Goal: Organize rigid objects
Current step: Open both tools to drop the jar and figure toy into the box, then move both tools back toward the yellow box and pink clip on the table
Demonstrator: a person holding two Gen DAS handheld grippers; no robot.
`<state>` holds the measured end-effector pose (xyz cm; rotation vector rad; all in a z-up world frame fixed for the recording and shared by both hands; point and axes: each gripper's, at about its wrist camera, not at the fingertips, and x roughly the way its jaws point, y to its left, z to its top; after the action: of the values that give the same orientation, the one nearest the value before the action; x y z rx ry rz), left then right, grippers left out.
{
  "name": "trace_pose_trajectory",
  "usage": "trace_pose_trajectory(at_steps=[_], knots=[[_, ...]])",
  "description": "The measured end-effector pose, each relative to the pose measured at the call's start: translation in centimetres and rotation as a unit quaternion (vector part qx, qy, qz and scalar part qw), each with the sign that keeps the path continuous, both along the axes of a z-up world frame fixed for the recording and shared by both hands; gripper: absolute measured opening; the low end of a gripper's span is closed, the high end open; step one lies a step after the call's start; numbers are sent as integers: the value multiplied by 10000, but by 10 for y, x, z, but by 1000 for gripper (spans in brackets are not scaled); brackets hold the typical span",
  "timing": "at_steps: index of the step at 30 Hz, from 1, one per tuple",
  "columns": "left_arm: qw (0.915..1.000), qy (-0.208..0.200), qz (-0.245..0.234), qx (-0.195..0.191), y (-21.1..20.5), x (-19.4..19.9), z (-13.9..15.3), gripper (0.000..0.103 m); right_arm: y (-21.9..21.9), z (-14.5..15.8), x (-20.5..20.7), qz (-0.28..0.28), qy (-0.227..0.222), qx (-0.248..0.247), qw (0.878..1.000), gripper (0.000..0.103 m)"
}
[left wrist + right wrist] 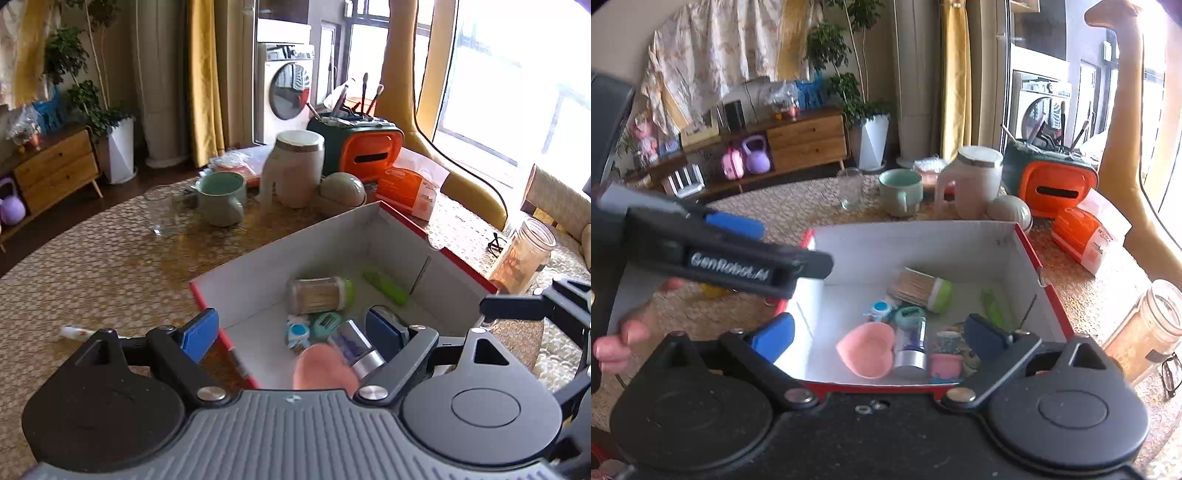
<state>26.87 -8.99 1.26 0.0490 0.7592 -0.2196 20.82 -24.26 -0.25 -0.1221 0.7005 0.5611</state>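
Observation:
A white box with red edges point(295, 251) point(905, 247) sits on the woven table. Inside it lie a toothpick jar with a green cap point(319, 295) point(919, 288), a green stick point(384, 286) point(991, 304), a pink heart dish point(866, 352) point(325, 369), a silver bottle point(910, 343) point(356, 343), a small pink pot point(946, 363) and several small teal and blue bits. My left gripper point(291, 332) hangs open over the box's near left corner, holding nothing. My right gripper point(881, 334) stands open above the near edge, also holding nothing.
Behind the box stand a green mug point(221, 199), a clear glass point(160, 212), a white canister point(293, 170), an orange basket point(369, 151) and an orange packet point(406, 188). A glass jar point(524, 254) is at the right. A small white tube point(75, 332) lies left of the box.

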Motion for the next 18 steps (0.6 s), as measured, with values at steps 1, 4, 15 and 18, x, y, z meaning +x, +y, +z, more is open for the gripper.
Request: trace_pose_trajectory(at_steps=[1,4,15,18], knots=[[10000,-21,9,25,3,-5,1,87,0,2,-3,9,-10,51,10000,101],[9999,-91,88,80,15,-20,3,87,2,7,-13,66,-50,235,9997,103],[9974,-452,532,-166,71,-79,10,92,19,15,-42,222,-88,781,9967,103],[9964,-494,678,-123,85,-92,8,92,27,13,-49,253,-78,838,9961,103]])
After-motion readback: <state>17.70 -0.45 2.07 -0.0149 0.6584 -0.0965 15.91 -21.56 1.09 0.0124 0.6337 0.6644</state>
